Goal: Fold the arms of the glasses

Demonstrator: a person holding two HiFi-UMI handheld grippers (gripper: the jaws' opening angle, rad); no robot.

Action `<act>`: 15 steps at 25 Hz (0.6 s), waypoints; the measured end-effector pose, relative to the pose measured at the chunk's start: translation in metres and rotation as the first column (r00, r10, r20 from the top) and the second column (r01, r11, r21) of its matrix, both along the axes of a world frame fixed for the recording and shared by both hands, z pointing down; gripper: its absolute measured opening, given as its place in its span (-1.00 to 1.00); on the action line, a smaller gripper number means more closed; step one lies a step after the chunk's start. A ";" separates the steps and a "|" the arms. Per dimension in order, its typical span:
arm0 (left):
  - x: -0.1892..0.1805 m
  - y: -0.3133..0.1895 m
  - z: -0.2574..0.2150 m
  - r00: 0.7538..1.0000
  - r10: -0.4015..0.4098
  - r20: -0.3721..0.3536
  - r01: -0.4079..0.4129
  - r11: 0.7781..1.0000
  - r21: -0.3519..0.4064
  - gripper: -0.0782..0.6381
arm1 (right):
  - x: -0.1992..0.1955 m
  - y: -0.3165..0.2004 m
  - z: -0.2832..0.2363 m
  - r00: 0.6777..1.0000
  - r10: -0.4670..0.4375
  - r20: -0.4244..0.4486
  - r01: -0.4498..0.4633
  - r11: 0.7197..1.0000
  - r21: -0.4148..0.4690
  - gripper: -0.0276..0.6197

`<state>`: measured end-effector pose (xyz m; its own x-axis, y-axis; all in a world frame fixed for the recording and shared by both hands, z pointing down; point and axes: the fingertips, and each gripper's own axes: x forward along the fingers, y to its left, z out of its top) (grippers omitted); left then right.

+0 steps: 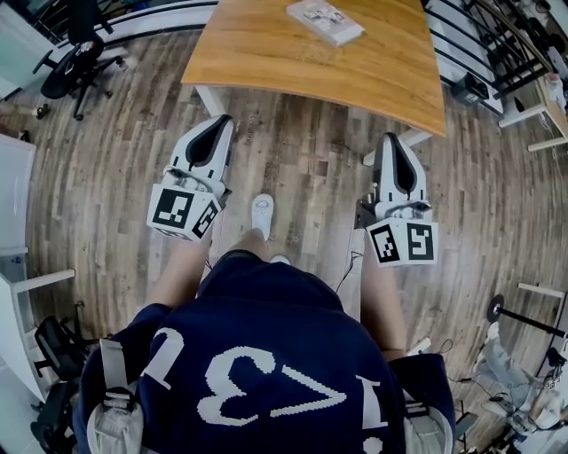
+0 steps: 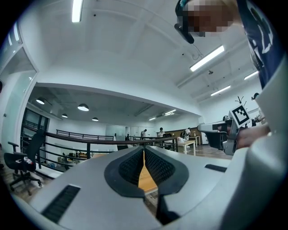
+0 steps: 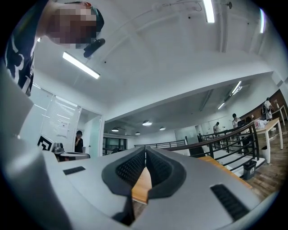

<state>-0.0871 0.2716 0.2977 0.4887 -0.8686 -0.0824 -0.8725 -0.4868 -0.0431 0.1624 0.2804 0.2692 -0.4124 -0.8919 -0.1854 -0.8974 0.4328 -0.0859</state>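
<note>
A wooden table point(image 1: 311, 62) stands ahead of me, and a pale flat package point(image 1: 325, 20) lies on its far part; I cannot make out glasses on it. My left gripper point(image 1: 220, 121) is held over the floor short of the table's near edge, pointing level at it, jaws shut with nothing between them. My right gripper point(image 1: 391, 138) is beside it at the right, also shut and empty. In the left gripper view the left gripper point(image 2: 144, 151) has its pads meeting, with the table edge behind. The right gripper view shows the right gripper point(image 3: 145, 152) the same way.
A black office chair point(image 1: 75, 58) stands on the plank floor at the far left. Black railings point(image 1: 484, 40) run behind the table at the right. My shoe point(image 1: 263, 213) is on the floor between the grippers. White furniture point(image 1: 18, 293) lines the left side.
</note>
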 end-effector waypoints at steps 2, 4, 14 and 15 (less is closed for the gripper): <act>-0.004 -0.027 0.000 1.000 0.009 -0.004 -0.009 1.000 0.000 -0.72 | -0.004 -0.024 -0.001 1.000 0.008 -0.012 -0.008 1.000 -0.003 -0.82; -0.008 -0.057 -0.002 1.000 0.023 -0.006 -0.023 1.000 0.003 -0.72 | -0.006 -0.051 -0.004 1.000 0.022 -0.019 -0.022 1.000 -0.001 -0.82; -0.032 -0.189 -0.025 0.995 0.104 -0.003 -0.104 0.994 0.045 -0.72 | -0.032 -0.162 -0.029 0.996 0.093 0.008 -0.094 0.995 0.045 -0.82; -0.035 -0.197 -0.026 0.994 0.108 -0.004 -0.108 0.993 0.047 -0.72 | -0.034 -0.168 -0.030 0.995 0.097 0.009 -0.098 0.994 0.044 -0.82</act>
<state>-0.1220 0.0742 0.2714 0.5785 -0.8060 -0.1252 -0.8154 -0.5755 -0.0621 0.1279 0.1121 0.2396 -0.3225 -0.9187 -0.2279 -0.9350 0.3468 -0.0749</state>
